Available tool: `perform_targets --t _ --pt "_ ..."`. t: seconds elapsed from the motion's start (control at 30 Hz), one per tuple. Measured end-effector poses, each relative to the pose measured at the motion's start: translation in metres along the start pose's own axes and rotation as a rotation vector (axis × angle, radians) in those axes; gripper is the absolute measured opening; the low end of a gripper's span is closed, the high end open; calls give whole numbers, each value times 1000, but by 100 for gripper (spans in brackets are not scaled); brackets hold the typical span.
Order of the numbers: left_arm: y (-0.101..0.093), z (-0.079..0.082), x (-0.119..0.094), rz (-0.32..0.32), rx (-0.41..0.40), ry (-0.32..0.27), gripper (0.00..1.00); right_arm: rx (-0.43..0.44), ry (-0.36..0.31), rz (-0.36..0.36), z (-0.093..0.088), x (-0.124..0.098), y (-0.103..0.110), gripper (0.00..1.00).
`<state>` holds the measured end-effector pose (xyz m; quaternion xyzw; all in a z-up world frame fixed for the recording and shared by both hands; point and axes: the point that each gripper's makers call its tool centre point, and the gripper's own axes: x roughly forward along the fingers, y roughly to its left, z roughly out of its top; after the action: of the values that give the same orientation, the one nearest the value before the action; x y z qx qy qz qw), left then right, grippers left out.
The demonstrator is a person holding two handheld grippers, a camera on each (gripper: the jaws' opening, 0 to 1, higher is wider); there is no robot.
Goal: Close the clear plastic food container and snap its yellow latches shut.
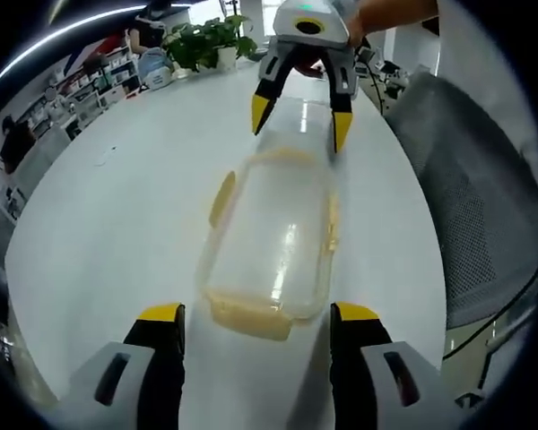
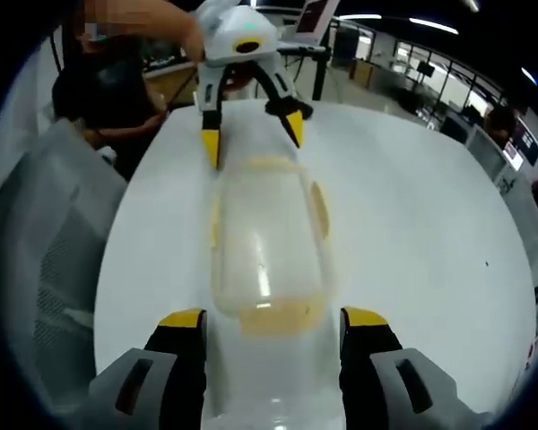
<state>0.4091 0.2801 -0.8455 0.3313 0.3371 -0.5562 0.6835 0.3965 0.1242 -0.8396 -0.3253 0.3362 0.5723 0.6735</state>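
We see the container [image 1: 273,246] lying on the white table [image 1: 117,224] with its lid seated, between our two grippers. The left gripper [image 1: 255,315] and right gripper [image 2: 273,320] both stand wide open at opposite ends, holding nothing. We judge closing done; the yellow latches [image 1: 222,199] look unsnapped.

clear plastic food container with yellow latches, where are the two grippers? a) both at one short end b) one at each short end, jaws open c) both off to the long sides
b: the left gripper and right gripper face each other across the clear plastic food container, jaws open.
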Motion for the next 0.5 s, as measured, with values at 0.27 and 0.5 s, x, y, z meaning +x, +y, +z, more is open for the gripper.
perform_targets --t 0.27,0.5 --pt "6 -4 0 -33 47 33 65 -18 11 15 4 6 -2 59" --pt "6 -8 2 -71 106 70 60 -21 40 23 -1 9 -4 58"
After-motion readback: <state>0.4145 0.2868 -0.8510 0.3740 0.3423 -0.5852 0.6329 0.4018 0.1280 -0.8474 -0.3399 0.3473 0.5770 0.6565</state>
